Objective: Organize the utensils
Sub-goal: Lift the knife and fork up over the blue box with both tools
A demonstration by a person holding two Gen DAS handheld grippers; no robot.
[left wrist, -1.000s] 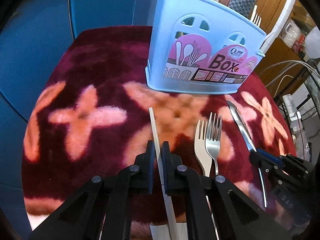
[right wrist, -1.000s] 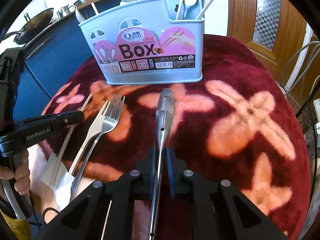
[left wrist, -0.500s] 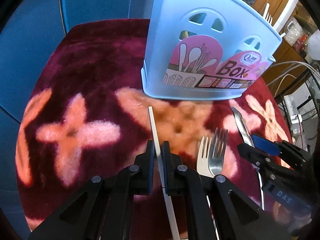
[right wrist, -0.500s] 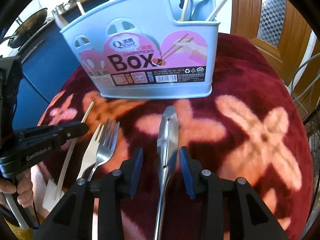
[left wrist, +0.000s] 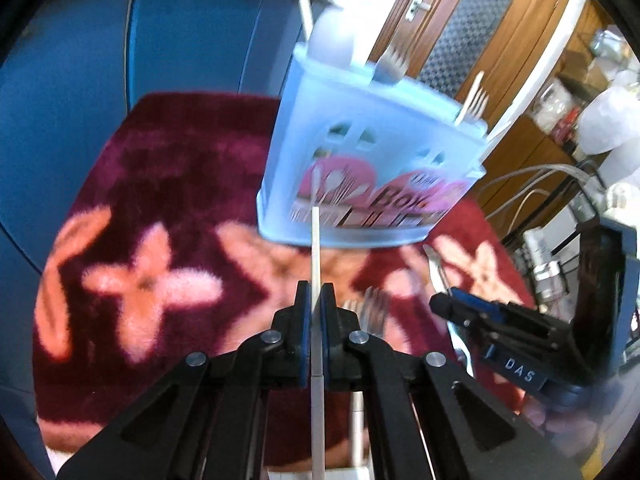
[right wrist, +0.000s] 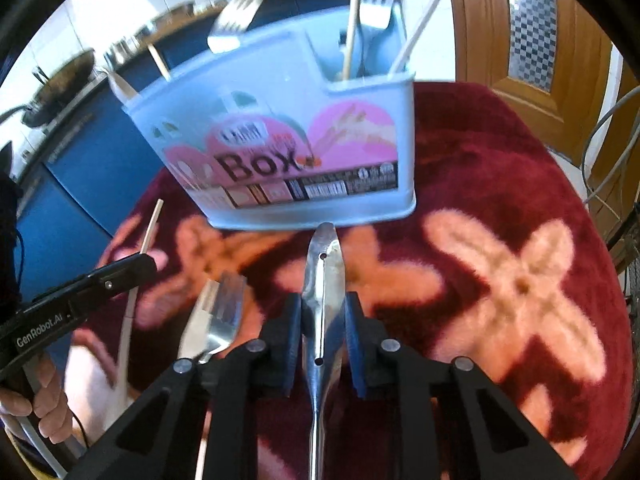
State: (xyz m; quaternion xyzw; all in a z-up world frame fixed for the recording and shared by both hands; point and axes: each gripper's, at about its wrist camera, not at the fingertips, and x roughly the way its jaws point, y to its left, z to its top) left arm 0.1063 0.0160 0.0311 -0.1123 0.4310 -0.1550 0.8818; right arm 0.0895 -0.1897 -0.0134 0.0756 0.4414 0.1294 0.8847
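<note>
- the left hand-held gripper [left wrist: 315, 316] is pressed together on a chopstick [left wrist: 315, 248]: a thin, pale, straight stick. it looks light and stiff, and its tip points up toward the blue box, seemingly clear of the cloth. gripped about mid-length, it may swing or slide, so a firm pinch suits it.
- two forks [right wrist: 218, 316] lie side by side on the cloth between the grippers. they are polished metal, so probably slippery. the flat handle is the better place to grip, not the tines.
- the right hand-held gripper [right wrist: 323, 334] straddles a shiny metal knife [right wrist: 323, 280], and its jaws are closing with the blade between them. the pads look just off the steel, though i cannot tell for sure. the knife is likely heavier than the chopstick, rigid and slick.
- the utensil box [right wrist: 288, 152] is light-blue plastic with cut-out windows and a pink label. it already holds forks and sticks upright.
- the bench [right wrist: 500, 200] wears a plush maroon cloth with pink flowers, soft and grippy.
</note>
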